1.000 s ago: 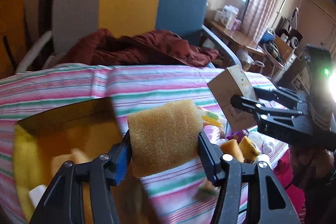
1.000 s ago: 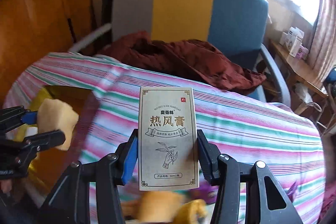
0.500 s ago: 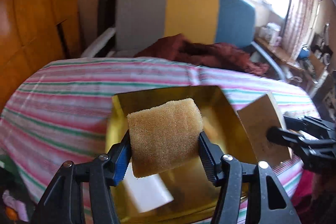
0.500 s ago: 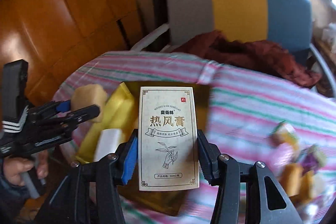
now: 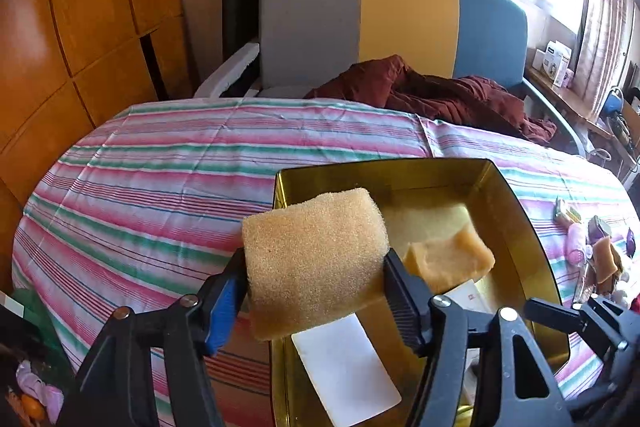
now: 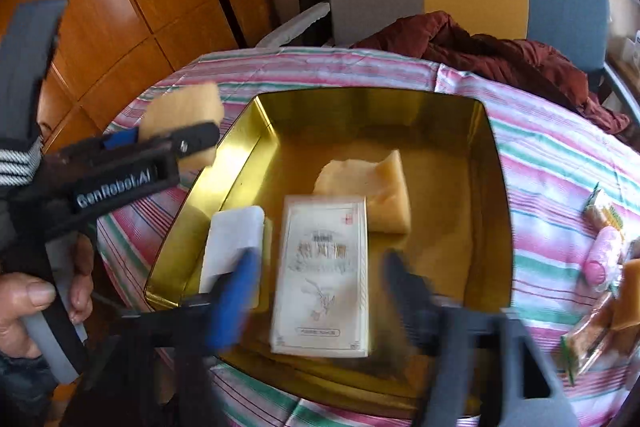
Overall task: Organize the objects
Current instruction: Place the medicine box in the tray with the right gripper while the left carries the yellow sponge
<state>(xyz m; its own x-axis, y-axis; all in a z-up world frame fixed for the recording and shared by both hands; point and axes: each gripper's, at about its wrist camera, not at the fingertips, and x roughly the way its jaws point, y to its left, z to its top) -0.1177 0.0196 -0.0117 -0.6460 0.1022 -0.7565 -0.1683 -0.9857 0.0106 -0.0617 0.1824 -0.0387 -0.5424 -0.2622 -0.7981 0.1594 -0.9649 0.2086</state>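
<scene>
Sponge (image 5: 314, 263) is next: our right tongs (image 6: 320, 291) have just spread, dropping the box (image 6: 322, 275) into the gold tin (image 6: 496, 195), while our left tongs (image 5: 316, 291), loosening, hold it above the tin's rim.

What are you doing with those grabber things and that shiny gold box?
A person is tidying small things into the shiny gold metal tin on the striped tablecloth. The left gripper squeezes a yellow foam sponge by the tin's edge. The right gripper has just been opening, and the cream cardboard box is loose between its jaws, inside the tin. Another yellow sponge and a white block already lie there.
</scene>
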